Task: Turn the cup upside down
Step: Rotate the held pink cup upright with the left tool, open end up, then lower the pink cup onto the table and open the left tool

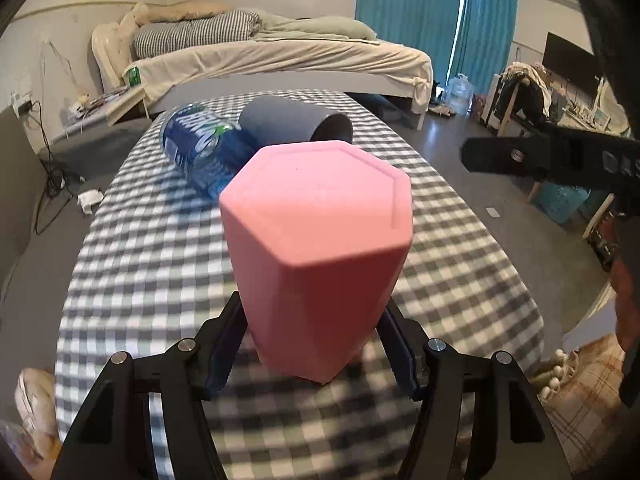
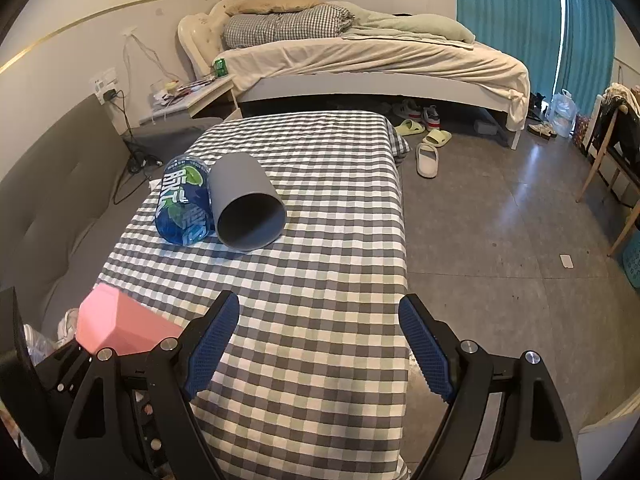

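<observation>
A pink hexagonal cup is held between the fingers of my left gripper, base pointing away from the camera, above the checkered table. The cup also shows at the lower left of the right wrist view. My right gripper is open and empty over the table's near right edge, its blue pads wide apart. It shows as a black arm at the right of the left wrist view.
A grey cup lies on its side mid-table, mouth toward me, touching a blue water bottle lying to its left. A grey sofa stands left of the table. A bed and slippers are beyond.
</observation>
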A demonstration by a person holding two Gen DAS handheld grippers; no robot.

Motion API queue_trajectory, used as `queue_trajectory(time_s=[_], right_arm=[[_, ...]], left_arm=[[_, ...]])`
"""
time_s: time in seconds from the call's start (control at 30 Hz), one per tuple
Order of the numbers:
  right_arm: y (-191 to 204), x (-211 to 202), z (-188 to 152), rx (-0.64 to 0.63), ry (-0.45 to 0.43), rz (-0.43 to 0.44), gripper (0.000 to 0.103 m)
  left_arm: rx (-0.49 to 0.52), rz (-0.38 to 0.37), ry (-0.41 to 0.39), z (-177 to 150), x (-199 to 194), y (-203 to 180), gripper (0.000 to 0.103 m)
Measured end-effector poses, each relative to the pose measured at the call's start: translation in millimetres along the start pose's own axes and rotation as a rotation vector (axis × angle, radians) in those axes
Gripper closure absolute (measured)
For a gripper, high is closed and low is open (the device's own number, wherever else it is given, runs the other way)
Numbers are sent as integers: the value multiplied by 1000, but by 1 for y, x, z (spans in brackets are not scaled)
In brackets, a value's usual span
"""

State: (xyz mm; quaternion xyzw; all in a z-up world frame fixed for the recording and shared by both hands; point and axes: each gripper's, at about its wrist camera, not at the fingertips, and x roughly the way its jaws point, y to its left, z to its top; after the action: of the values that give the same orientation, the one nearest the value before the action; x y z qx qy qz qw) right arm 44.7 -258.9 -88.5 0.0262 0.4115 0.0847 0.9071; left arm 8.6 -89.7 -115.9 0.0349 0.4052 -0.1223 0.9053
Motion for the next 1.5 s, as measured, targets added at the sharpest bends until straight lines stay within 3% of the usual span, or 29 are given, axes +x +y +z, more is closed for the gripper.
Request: queue_trajectory(time_s=[0.33, 0.7, 0.83, 1.27, 1.5], right_arm=[[-18, 6, -3, 20, 15, -22, 21], [-24, 21, -1, 27, 48, -15, 21], [-20, 18, -3, 12, 41, -14, 21], [-6, -21, -11, 27, -74, 22, 21], [21, -57, -28, 22, -138, 35, 21]], left_arm=[[-51, 48, -65, 39, 40, 10, 37], [-70, 33, -22, 43, 51, 8, 37], [-54, 7, 17, 38, 55, 7, 26], [-15, -16, -18, 24, -4, 4, 26], [-67, -32, -69, 18, -50, 22, 26]])
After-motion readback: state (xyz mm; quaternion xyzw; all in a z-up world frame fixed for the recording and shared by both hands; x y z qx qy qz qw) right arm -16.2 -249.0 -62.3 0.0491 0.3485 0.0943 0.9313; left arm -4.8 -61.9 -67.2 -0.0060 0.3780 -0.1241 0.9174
